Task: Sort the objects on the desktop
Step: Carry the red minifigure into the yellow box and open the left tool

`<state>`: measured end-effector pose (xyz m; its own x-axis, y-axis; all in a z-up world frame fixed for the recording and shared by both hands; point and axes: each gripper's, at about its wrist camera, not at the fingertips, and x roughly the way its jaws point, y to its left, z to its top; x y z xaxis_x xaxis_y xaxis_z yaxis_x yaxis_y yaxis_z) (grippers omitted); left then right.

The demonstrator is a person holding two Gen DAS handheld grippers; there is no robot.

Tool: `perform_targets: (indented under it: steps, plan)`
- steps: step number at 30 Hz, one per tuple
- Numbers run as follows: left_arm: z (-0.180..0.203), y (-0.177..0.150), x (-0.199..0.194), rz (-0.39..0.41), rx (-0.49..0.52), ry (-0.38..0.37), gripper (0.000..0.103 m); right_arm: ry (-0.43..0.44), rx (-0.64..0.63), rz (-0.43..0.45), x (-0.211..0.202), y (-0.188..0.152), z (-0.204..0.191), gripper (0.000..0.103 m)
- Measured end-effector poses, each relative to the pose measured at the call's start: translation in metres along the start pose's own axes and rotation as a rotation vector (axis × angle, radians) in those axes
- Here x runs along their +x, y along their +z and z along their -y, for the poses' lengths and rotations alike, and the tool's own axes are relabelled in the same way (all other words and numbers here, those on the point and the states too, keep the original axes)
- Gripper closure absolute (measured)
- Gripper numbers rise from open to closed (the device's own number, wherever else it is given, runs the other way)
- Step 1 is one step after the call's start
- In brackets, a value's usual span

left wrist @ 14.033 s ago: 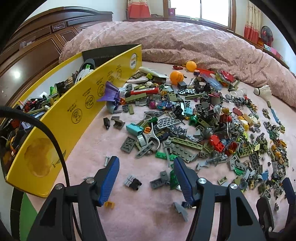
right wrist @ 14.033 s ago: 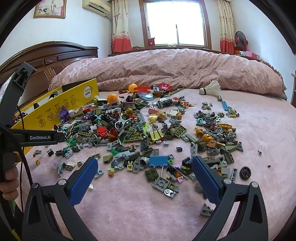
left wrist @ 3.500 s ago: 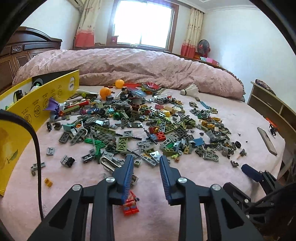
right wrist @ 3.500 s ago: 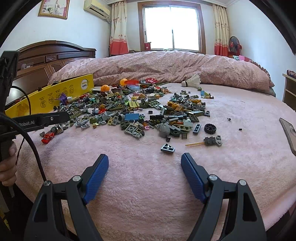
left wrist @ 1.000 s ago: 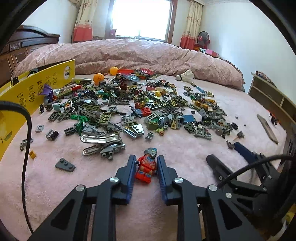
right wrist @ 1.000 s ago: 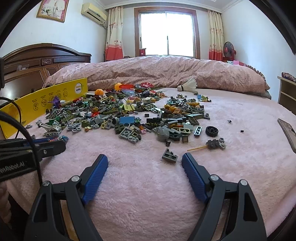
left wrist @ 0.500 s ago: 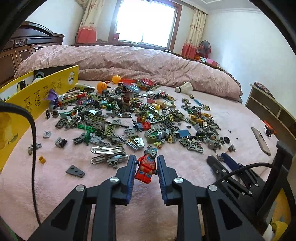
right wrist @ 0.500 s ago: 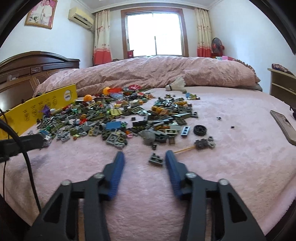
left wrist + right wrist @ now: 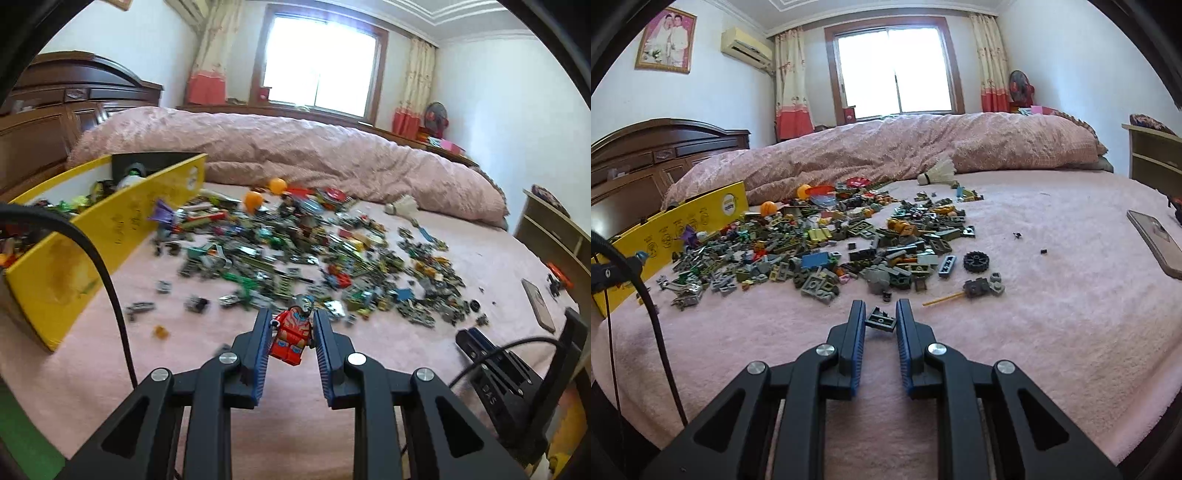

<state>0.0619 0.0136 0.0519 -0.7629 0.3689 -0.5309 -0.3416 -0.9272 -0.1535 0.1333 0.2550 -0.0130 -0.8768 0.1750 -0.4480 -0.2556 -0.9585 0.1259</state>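
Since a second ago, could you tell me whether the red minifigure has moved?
Yes. The red minifigure, clamped in the left gripper, has risen off the pink blanket toward the yellow box.

Two matching black plastic tools. Left gripper [image 9: 289, 334]: paired flat fingers [image 9: 261, 345] lined with ribbed blue pads, mounted on angular black arms with triangular cut-outs. Four round silver screws [image 9: 226, 357] at the pivots behind the fingers. Glossy black cable [image 9: 105, 280] arcing along the left side. Right gripper [image 9: 880, 321]: same black frame, same blue ribbed pads [image 9: 902, 345], same four silver screw heads [image 9: 935, 348], and thin black cables [image 9: 653, 317] to its left. From the left camera, seen as a black body with a blue pad, faint white lettering and a looping black cable.
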Motion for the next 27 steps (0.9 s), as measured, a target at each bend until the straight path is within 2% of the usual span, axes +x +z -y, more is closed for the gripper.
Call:
perform_targets:
  steps: [11, 14, 18, 27]
  plan:
    - [-0.048, 0.014, -0.027, 0.065, -0.051, 0.141, 0.08, 0.061, -0.081, 0.008, -0.014, -0.004, -0.02, 0.086]
    - [-0.071, 0.019, -0.036, 0.085, -0.105, 0.175, 0.08, 0.068, -0.082, 0.013, -0.019, -0.004, -0.021, 0.086]
    - [-0.105, 0.026, -0.045, 0.105, -0.156, 0.251, 0.08, 0.074, -0.082, 0.022, -0.025, -0.003, -0.022, 0.086]
    - [-0.178, 0.059, -0.049, 0.145, -0.19, 0.436, 0.08, 0.082, -0.113, 0.01, -0.024, -0.005, -0.03, 0.086]
